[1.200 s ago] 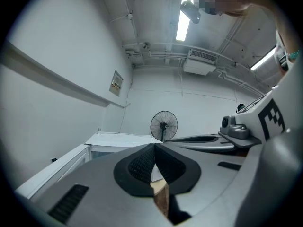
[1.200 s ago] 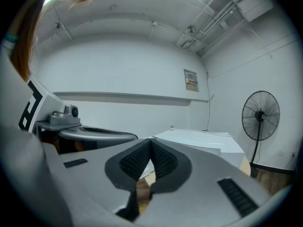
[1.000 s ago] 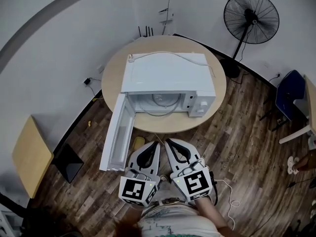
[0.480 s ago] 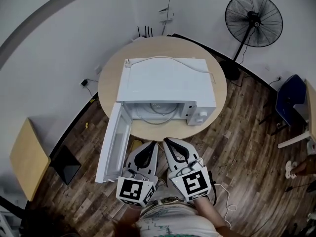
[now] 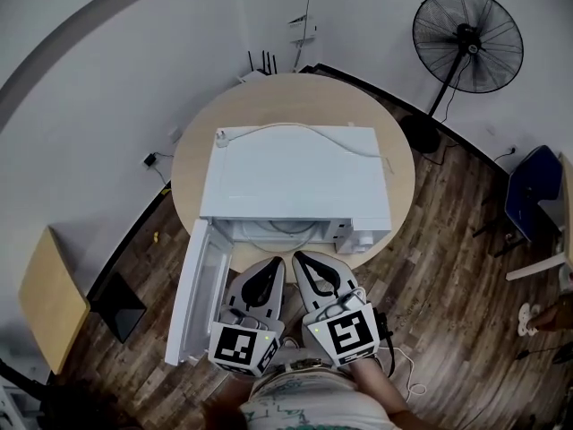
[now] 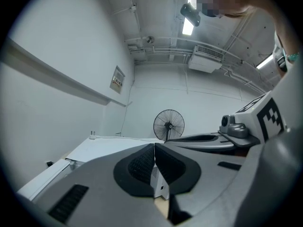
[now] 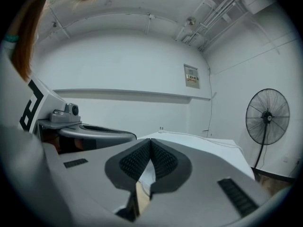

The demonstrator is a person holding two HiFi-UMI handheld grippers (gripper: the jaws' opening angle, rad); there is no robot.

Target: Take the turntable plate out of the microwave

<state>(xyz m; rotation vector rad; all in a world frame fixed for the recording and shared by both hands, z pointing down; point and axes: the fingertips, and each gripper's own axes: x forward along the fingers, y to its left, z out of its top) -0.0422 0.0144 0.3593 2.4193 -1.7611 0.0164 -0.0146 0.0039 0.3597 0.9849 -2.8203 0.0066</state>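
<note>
**Turntable plate (image 5: 291, 231) inside the open microwave (image 5: 295, 173)**

The round desk (image 5: 190, 155) carries the white microwave, whose door (image 5: 192, 296) is swung out at its front left. Just before the microwave's opening, the left tool (image 5: 274, 262) and right tool (image 5: 299, 258) sit side by side, jaws pressed together, empty. Only the plate's front rim shows within the cavity
</note>
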